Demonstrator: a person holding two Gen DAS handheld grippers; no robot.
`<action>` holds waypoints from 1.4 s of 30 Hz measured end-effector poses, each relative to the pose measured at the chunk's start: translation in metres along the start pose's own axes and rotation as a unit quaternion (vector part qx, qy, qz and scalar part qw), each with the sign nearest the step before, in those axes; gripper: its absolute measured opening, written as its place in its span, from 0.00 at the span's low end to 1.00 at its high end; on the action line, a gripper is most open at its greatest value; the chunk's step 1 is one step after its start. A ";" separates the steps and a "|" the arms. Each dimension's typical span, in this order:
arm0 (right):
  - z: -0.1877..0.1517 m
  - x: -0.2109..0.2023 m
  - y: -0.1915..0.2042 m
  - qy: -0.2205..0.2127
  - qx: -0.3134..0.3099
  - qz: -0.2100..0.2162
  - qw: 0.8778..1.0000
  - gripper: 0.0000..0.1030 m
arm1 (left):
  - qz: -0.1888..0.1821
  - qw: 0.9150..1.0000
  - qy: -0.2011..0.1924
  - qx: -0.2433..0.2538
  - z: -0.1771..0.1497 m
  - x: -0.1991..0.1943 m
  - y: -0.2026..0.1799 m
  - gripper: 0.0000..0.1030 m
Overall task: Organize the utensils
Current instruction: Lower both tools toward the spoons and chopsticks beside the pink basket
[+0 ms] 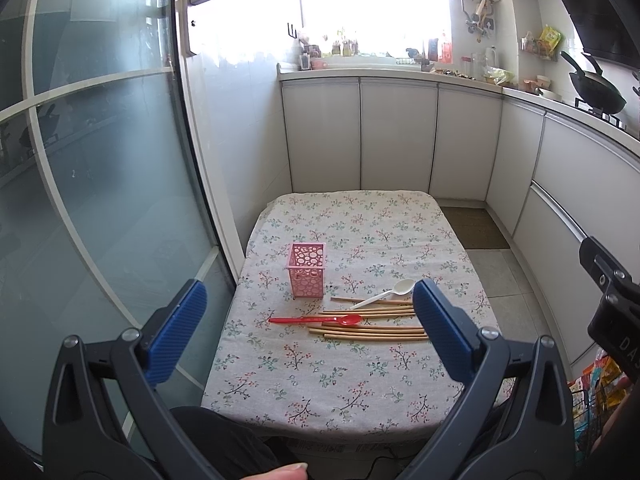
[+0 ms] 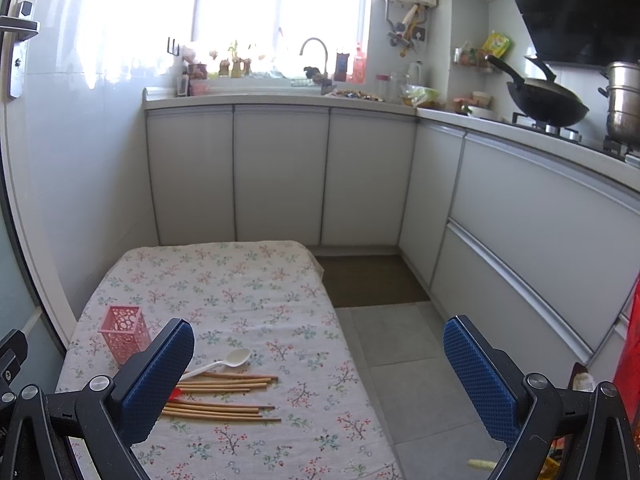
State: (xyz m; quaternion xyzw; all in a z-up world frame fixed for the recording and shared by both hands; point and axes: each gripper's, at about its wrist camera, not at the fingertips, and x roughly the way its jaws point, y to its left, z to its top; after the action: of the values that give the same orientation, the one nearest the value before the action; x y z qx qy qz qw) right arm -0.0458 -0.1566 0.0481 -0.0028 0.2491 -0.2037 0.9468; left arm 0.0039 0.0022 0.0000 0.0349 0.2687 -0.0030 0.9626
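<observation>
A pink perforated holder (image 1: 306, 269) stands upright on the floral-cloth table (image 1: 320, 380). To its right lie several wooden chopsticks (image 1: 372, 322), a white spoon (image 1: 390, 293) across them and a red spoon (image 1: 316, 319). My left gripper (image 1: 310, 328) is open and empty, held above the table's near half. In the right wrist view the holder (image 2: 125, 333), chopsticks (image 2: 228, 396) and white spoon (image 2: 224, 362) lie left of centre; the red spoon is mostly hidden behind my left finger. My right gripper (image 2: 320, 376) is open and empty, over the table's right edge.
A frosted glass door (image 1: 100, 180) stands left of the table. White cabinets (image 2: 280, 172) run along the back and right. A wok (image 2: 544, 106) and a steel pot (image 2: 624, 100) sit on the stove. Tiled floor (image 2: 400, 360) and a brown mat (image 2: 372, 280) lie right of the table.
</observation>
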 end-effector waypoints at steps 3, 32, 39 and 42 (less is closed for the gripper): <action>0.000 0.006 0.002 0.004 -0.003 -0.001 1.000 0.99 | 0.000 1.000 0.004 0.001 -0.001 0.004 -0.001 0.99; 0.007 0.166 0.038 0.118 -0.050 0.015 0.992 0.99 | -0.038 0.996 0.084 0.002 0.022 0.149 -0.017 0.99; 0.015 0.204 0.054 0.144 -0.092 0.029 0.985 0.99 | -0.076 0.990 0.114 0.015 0.024 0.195 -0.022 0.99; 0.014 0.225 0.062 0.165 -0.109 0.040 0.980 0.99 | -0.085 0.986 0.139 0.029 0.024 0.217 -0.026 0.99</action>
State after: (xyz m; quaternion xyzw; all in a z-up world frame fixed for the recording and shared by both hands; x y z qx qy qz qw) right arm 0.1627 -0.1879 -0.0523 -0.0626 0.4222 -0.1352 0.8942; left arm 0.2014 -0.0230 -0.0931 0.0398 0.4014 -0.0878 0.9108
